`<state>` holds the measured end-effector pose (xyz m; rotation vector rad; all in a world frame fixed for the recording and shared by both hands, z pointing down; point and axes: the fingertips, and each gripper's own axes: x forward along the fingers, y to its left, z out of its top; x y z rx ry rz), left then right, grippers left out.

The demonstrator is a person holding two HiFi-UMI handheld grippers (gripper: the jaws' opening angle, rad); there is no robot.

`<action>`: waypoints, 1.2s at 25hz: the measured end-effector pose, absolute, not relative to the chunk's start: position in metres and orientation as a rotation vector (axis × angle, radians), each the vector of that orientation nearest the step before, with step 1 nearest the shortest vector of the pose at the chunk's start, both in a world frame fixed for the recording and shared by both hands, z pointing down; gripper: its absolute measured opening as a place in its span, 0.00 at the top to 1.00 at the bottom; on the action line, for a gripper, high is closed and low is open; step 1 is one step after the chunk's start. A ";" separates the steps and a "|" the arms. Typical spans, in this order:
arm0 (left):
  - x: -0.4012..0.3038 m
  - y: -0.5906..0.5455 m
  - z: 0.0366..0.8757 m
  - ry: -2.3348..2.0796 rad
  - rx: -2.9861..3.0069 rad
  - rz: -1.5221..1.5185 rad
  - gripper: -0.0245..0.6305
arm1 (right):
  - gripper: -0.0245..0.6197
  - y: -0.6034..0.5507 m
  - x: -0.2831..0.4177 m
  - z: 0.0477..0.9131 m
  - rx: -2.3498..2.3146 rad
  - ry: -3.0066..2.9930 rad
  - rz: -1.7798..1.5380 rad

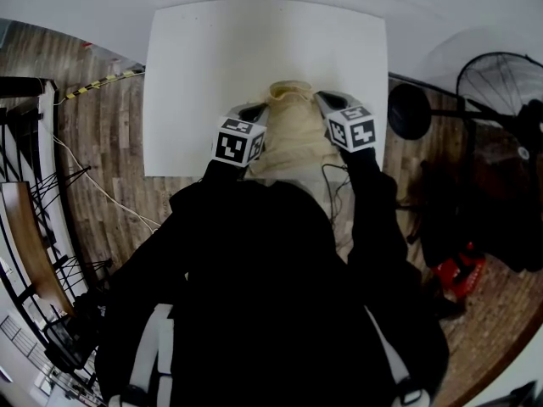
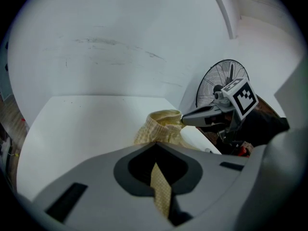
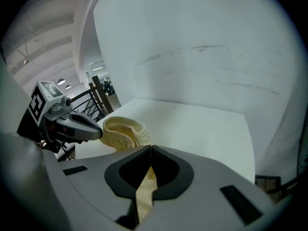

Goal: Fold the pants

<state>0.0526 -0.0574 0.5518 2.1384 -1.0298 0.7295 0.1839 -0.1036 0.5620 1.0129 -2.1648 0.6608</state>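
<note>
Head view: pale yellow, finely checked fabric pants (image 1: 293, 134) are seen bunched into a soft mound at the near edge of a smooth white rectangular table (image 1: 212, 66). They lie between the left gripper (image 1: 257, 111) and the right gripper (image 1: 322, 100).

Left gripper view: the grey jaws are clamped together on a thin, creased strip of the pants. A rolled, gathered rim of the cloth is seen beyond on the table.

Right gripper view: the jaws are likewise pinched tight on a narrow fold of the checked cloth.
</note>
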 end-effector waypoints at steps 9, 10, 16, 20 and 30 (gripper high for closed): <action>0.070 -0.014 0.553 -0.906 2.139 0.759 0.95 | 0.95 -0.073 0.196 0.566 1.031 -2.150 0.667; 0.071 -0.010 0.554 -0.893 2.138 0.764 0.95 | 0.95 -0.069 0.197 0.567 1.033 -2.149 0.675; 0.077 0.015 0.557 -0.820 2.144 0.810 0.95 | 0.95 -0.038 0.201 0.571 1.032 -2.141 0.710; 0.082 0.031 0.563 -0.765 2.145 0.854 0.95 | 0.95 -0.019 0.208 0.581 1.045 -2.121 0.754; 0.082 0.061 0.581 -0.675 2.131 0.946 0.95 | 0.95 0.016 0.209 0.596 1.042 -2.080 0.769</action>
